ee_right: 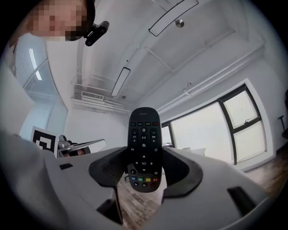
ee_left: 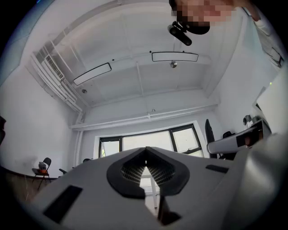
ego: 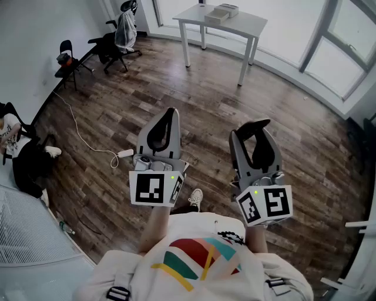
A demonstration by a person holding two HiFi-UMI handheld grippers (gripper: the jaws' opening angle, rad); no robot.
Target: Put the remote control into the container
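Observation:
A black remote control [ee_right: 144, 134] with coloured buttons stands upright between the pads of my right gripper [ee_right: 144, 158], which is shut on its lower half; the button face looks at the camera. In the head view the right gripper [ego: 257, 127] is held in front of the person's chest and points forward over the wooden floor. Beside it, my left gripper [ego: 170, 115] points the same way. In its own view the left gripper [ee_left: 145, 162] has its fingertips together with nothing between them. A pale box-like container [ego: 221, 12] sits on a white table [ego: 249, 24] far ahead.
Office chairs [ego: 117, 32] and a small chair [ego: 66, 57] stand at the far left by the wall. A white cable with a power strip [ego: 124, 154] lies on the floor. A seated person [ego: 16, 154] is at the left edge. Large windows [ego: 338, 44] curve along the far right.

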